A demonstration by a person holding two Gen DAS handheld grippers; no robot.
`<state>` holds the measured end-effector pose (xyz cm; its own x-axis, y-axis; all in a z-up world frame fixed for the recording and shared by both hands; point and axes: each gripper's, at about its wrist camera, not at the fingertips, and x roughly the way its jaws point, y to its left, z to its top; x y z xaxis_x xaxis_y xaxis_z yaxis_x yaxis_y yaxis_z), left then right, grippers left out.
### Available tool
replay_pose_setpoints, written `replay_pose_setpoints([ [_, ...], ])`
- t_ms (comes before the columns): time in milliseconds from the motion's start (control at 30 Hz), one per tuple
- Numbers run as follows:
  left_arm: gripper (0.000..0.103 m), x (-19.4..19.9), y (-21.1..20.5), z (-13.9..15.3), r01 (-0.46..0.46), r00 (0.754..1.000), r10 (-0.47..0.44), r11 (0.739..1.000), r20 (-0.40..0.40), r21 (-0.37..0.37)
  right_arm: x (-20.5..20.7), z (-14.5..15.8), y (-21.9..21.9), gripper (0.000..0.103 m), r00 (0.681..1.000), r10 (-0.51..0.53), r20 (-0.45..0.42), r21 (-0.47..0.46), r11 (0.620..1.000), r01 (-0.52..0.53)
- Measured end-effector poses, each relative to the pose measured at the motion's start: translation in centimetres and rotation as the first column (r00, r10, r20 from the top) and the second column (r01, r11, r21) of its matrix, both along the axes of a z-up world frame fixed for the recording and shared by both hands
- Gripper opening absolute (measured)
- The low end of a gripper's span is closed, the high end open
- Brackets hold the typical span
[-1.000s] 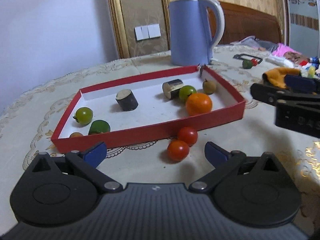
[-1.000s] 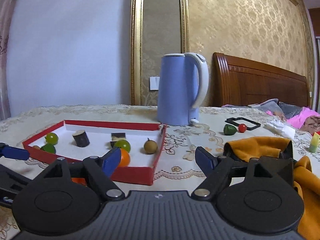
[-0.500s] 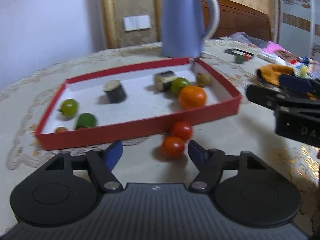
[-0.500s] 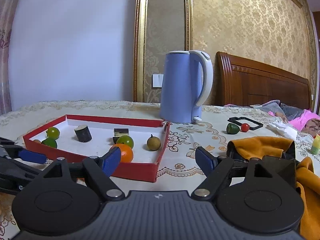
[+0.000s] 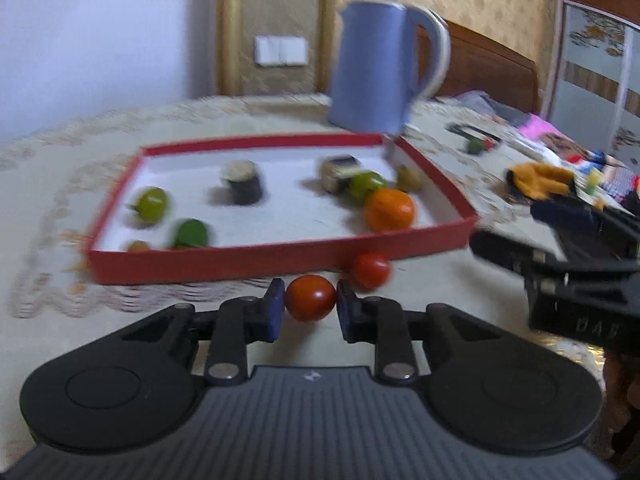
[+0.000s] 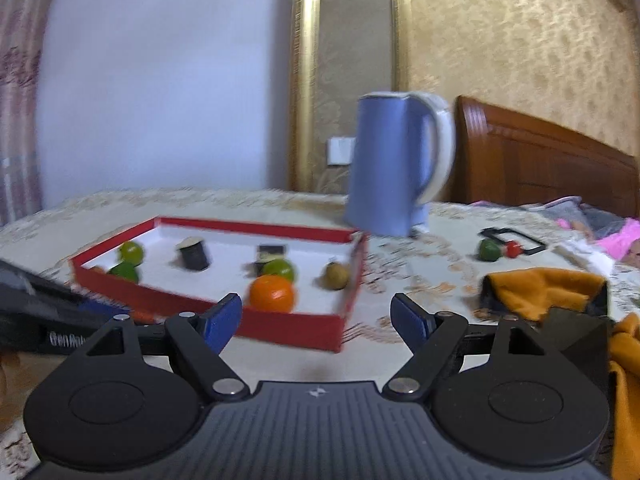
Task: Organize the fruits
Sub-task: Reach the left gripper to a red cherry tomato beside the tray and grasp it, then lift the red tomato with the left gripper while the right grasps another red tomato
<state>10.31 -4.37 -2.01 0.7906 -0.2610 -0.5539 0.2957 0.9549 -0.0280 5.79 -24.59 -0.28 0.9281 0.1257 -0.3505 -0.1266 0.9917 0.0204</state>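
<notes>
A red cherry tomato point(image 5: 310, 297) sits between the blue pads of my left gripper point(image 5: 310, 302). Its jaws are closing and both pads touch the tomato, just above the tablecloth. A second red tomato point(image 5: 370, 270) lies just behind it against the front wall of the red tray point(image 5: 240, 260). The tray holds an orange point(image 5: 389, 209), three green fruits point(image 5: 151, 204), a small brown fruit point(image 5: 409, 178) and two dark cylinders point(image 5: 243, 182). My right gripper point(image 6: 316, 312) hovers open near the tray's right corner point(image 6: 340, 332), with nothing between its fingers.
A blue kettle point(image 6: 394, 164) stands behind the tray. An orange cloth point(image 6: 540, 288) lies to the right. A green fruit point(image 6: 490, 249) and a tiny red one rest by a black frame at the back right. A bed headboard rises beyond the table.
The left gripper's jaws went from wide open to closed around the nearer tomato, and the left view shifted and blurred. The right gripper kept its opening and barely moved.
</notes>
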Motion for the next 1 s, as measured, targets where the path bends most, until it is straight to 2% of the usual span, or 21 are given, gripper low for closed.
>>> replay_pose_setpoints([
  [133, 0.025, -1.0, 2.2, 0.6, -0.108, 0.992, 0.105, 0.993, 0.071, 0.044, 0.4, -0.1, 2.1, 0.081, 0.995, 0.088, -0.057, -0.003, 0.996, -0.088],
  [333, 0.025, -0.9, 4.8, 0.3, -0.155, 0.987, 0.154, 0.988, 0.051, 0.022, 2.2, -0.7, 6.0, 0.081, 0.976, 0.154, -0.155, -0.035, 0.986, -0.161],
  [400, 0.025, -1.0, 5.5, 0.1, -0.159, 0.986, 0.158, 0.987, 0.05, 0.017, 3.0, -1.0, 7.0, 0.065, 0.969, 0.159, -0.188, -0.048, 0.984, -0.171],
  [467, 0.025, -1.1, 6.0, 0.1, -0.162, 0.986, 0.162, 0.987, 0.049, 0.003, 3.8, -1.3, 7.5, 0.059, 0.961, 0.163, -0.222, -0.038, 0.984, -0.175],
  [633, 0.025, -1.2, 6.4, 0.1, -0.162, 0.985, 0.162, 0.987, 0.054, 0.0, 5.0, -1.6, 8.0, 0.052, 0.955, 0.137, -0.261, -0.04, 0.987, -0.153],
  [700, 0.025, -1.1, 6.2, -0.1, -0.157, 0.987, 0.157, 0.988, 0.043, -0.002, 5.4, -1.7, 8.2, 0.043, 0.95, 0.148, -0.276, -0.026, 0.987, -0.162],
  [733, 0.025, -1.1, 6.1, -0.1, -0.154, 0.987, 0.154, 0.988, 0.039, -0.002, 5.6, -1.7, 8.2, 0.042, 0.948, 0.151, -0.279, -0.016, 0.987, -0.162],
  [833, 0.025, -1.1, 5.8, -0.2, -0.15, 0.988, 0.15, 0.989, 0.041, 0.007, 6.0, -1.5, 8.1, 0.026, 0.946, 0.156, -0.284, -0.002, 0.986, -0.164],
  [1000, 0.025, -1.0, 5.4, 0.1, -0.146, 0.988, 0.145, 0.989, 0.043, 0.014, 4.9, -1.5, 7.8, 0.024, 0.956, 0.149, -0.251, -0.026, 0.987, -0.161],
])
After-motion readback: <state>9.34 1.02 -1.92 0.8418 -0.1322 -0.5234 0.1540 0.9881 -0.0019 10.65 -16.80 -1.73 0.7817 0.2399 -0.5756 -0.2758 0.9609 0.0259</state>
